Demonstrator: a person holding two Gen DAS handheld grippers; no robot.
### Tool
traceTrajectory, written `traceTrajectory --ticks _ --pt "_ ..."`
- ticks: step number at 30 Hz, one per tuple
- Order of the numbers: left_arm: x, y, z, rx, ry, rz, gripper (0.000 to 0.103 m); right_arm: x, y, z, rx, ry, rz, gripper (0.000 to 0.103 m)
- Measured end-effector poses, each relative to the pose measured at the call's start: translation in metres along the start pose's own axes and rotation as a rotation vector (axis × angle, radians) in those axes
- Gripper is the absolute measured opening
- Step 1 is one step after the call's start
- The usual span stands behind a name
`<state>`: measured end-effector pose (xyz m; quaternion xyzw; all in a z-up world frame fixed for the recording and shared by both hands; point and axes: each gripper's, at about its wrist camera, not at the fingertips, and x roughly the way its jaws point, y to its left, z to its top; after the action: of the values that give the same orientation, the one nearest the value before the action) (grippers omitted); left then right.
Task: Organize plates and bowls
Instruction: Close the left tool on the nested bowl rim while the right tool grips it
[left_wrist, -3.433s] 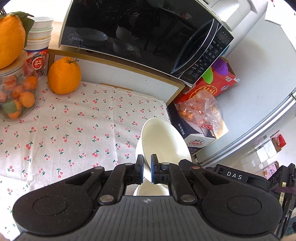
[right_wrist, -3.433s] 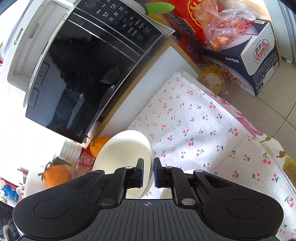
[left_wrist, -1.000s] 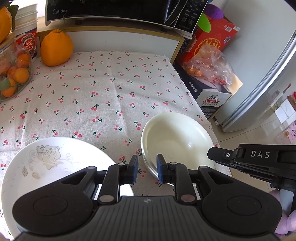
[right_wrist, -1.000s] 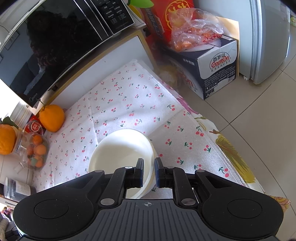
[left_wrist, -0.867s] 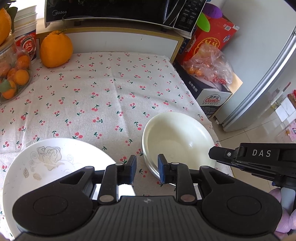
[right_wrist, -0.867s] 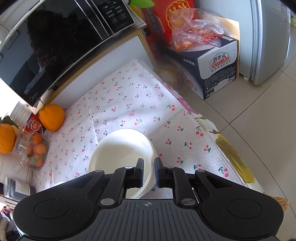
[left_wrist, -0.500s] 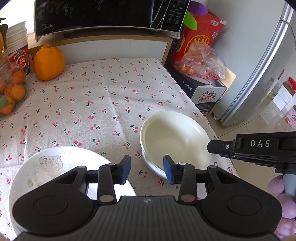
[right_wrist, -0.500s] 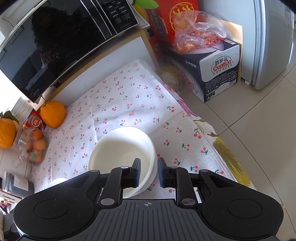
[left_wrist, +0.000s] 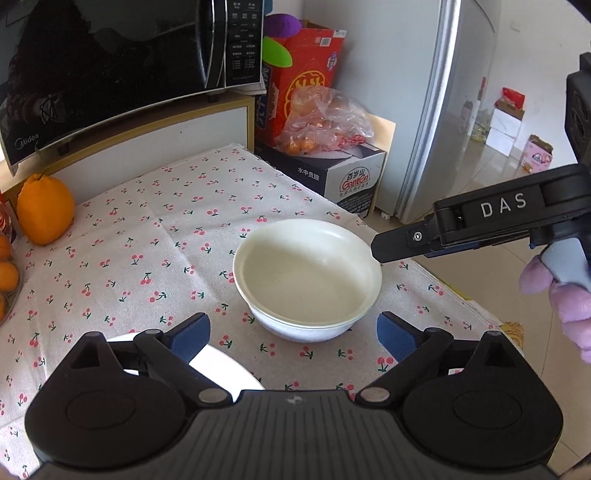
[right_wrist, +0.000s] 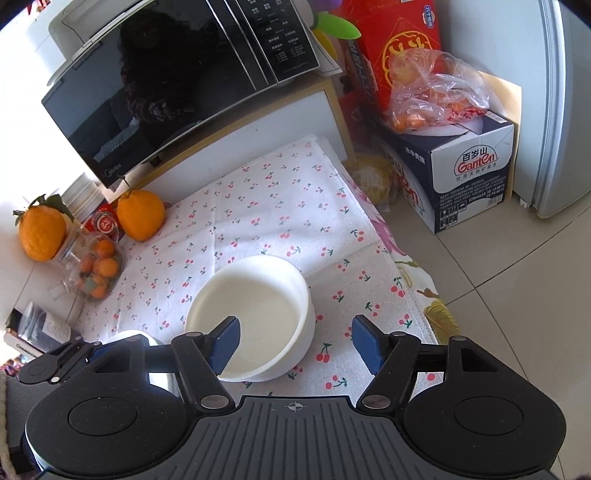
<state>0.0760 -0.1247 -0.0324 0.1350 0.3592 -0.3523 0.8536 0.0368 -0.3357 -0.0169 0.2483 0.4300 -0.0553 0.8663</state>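
Two bowls (left_wrist: 306, 280) are sitting nested, one inside the other, on the cherry cloth (left_wrist: 155, 229), so that part looks done. The left gripper (left_wrist: 291, 334) and right gripper (right_wrist: 291, 341) are opening, gripping nothing. A plate (left_wrist: 221, 373) is waiting beside them.

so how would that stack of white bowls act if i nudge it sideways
The stack of two nested white glazed bowls looks rigid and breakable. The smooth top bowl may shift inside the lower. On the cherry-print cloth it would probably drag, not roll.
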Motion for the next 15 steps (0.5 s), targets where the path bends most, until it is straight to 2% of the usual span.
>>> traceTrajectory --ticks 7,15 --pt "0.017 -0.011 -0.005 0.106 0.017 0.022 0.1 0.015 -0.013 -0.006 0.093 0.062 0.043 0.068" --pt "0.029 -0.01 -0.001 0.068 0.027 0.018 0.1 0.033 -0.025 -0.005 0.298 0.092 0.11 0.068"
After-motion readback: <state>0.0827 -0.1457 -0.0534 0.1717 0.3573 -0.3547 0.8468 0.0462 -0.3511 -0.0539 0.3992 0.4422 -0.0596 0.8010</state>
